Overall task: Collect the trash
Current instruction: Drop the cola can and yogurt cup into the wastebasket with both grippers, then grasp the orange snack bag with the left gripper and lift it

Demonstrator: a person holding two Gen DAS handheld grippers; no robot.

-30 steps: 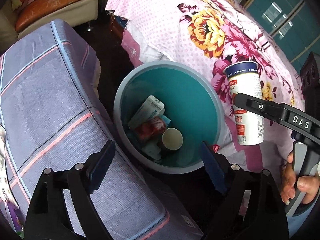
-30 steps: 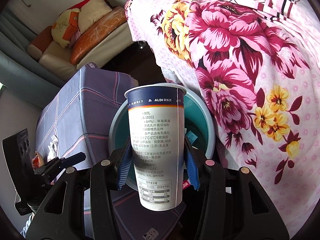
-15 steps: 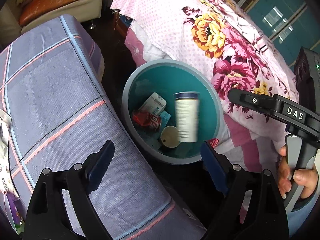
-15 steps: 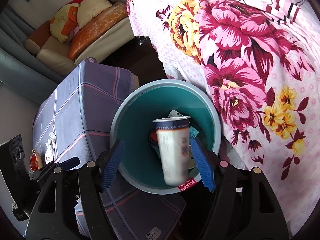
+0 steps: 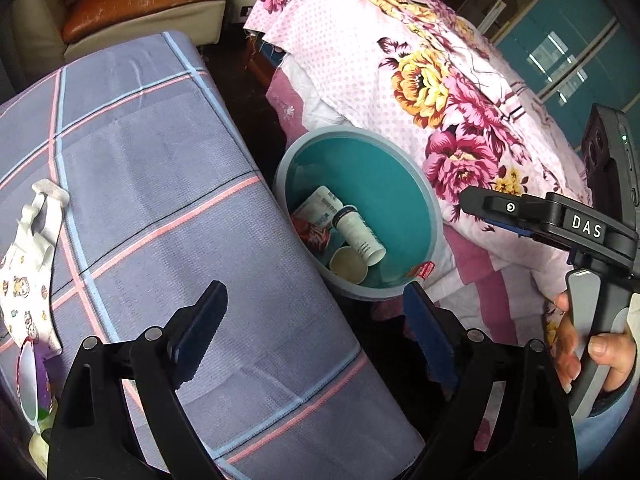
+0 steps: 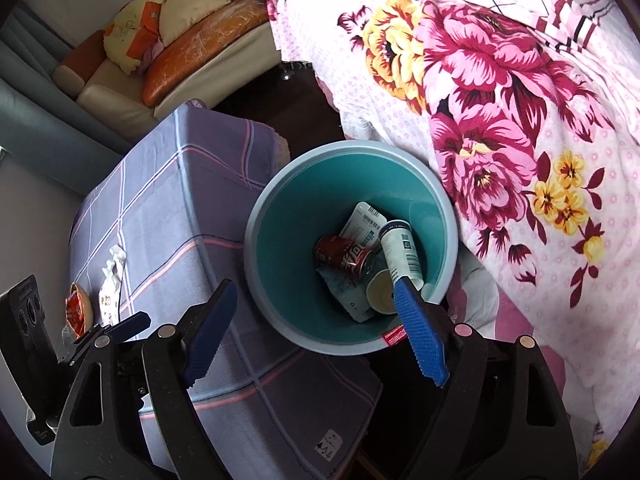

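Note:
A teal bin (image 5: 416,200) (image 6: 280,216) stands on the floor between the table and the bed. In it lie the tall white yogurt cup (image 5: 358,234) (image 6: 400,248), a red can (image 6: 344,256), a paper cup (image 5: 348,270) (image 6: 380,292) and white wrappers (image 6: 362,220). My right gripper (image 6: 316,328) is open and empty above the bin's near rim; it also shows at the right of the left wrist view (image 5: 492,212). My left gripper (image 5: 316,336) is open and empty over the table's edge.
A table with a grey-blue plaid cloth (image 5: 140,200) (image 6: 168,208) sits left of the bin. On it lie a patterned white cloth (image 5: 28,256) and a red snack wrapper (image 6: 78,308). A floral bedspread (image 5: 420,80) (image 6: 500,100) fills the right. A sofa (image 6: 140,72) stands behind.
My right gripper opened and let go of the yogurt cup. The cup fell into the bin and now lies among the trash. Both views have pulled back a little.

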